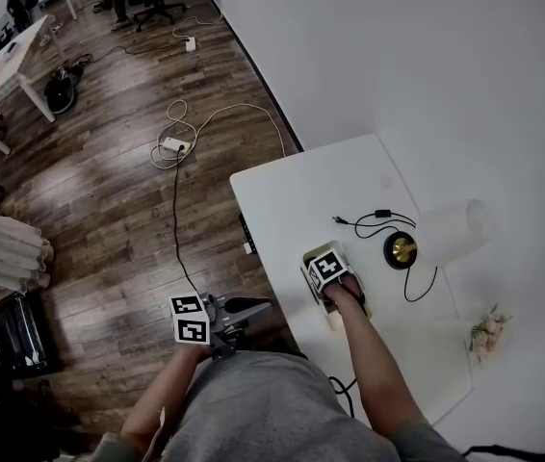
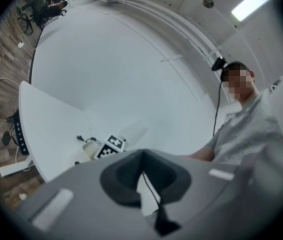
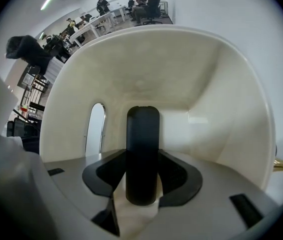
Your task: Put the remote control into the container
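In the right gripper view, a black remote control (image 3: pixel 142 149) stands lengthwise between the pads of my right gripper (image 3: pixel 142 184), which is shut on it. The remote points down into a cream container (image 3: pixel 146 69), whose walls surround it; a slot handle (image 3: pixel 95 129) is cut in the left wall. In the head view, the right gripper (image 1: pixel 333 279) hangs straight down over the container (image 1: pixel 331 318) on the white table (image 1: pixel 292 191), hiding most of it. My left gripper (image 1: pixel 258 306) is held off the table's near edge, shut and empty (image 2: pixel 142 181).
A lamp with a brass base (image 1: pixel 402 250) and a white shade (image 1: pixel 455 229) lies right of the container, its black cable (image 1: pixel 374 221) looping across the table. Dried flowers (image 1: pixel 489 333) sit at the far right. A power strip (image 1: pixel 173 146) lies on the wood floor.
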A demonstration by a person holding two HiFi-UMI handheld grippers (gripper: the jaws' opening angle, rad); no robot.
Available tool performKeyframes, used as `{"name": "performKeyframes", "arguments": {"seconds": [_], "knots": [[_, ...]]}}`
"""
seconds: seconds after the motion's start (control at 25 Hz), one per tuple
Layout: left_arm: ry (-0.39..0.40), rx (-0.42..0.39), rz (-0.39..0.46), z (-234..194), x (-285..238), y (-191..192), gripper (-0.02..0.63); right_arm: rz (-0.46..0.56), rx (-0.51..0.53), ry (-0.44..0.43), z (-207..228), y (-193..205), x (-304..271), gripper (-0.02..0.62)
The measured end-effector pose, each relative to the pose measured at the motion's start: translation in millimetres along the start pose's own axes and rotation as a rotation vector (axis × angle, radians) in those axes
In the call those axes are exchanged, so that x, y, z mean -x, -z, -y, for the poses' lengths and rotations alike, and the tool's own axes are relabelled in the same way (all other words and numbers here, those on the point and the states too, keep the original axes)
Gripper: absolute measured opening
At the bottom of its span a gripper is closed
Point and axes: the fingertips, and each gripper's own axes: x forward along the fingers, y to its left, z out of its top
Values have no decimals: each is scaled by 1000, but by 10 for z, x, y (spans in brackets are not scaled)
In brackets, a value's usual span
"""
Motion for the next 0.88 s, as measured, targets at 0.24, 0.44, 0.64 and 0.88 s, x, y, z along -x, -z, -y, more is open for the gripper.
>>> {"name": "performKeyframes", "arguments": {"seconds": [0.24, 0.44, 0.64, 0.88], "knots": [[23, 4, -13, 7, -14, 4, 0, 16, 3, -4, -7, -23, -3, 199], [30, 1, -17, 36, -24, 4, 0, 62, -22, -17, -27, -65, 75, 199], [32, -7, -22, 44, -30, -32, 0, 98, -20, -3, -23, -137, 235, 199], [39, -10, -32, 97, -66, -20, 0, 169, -19, -4, -41, -116, 492, 193]]}}
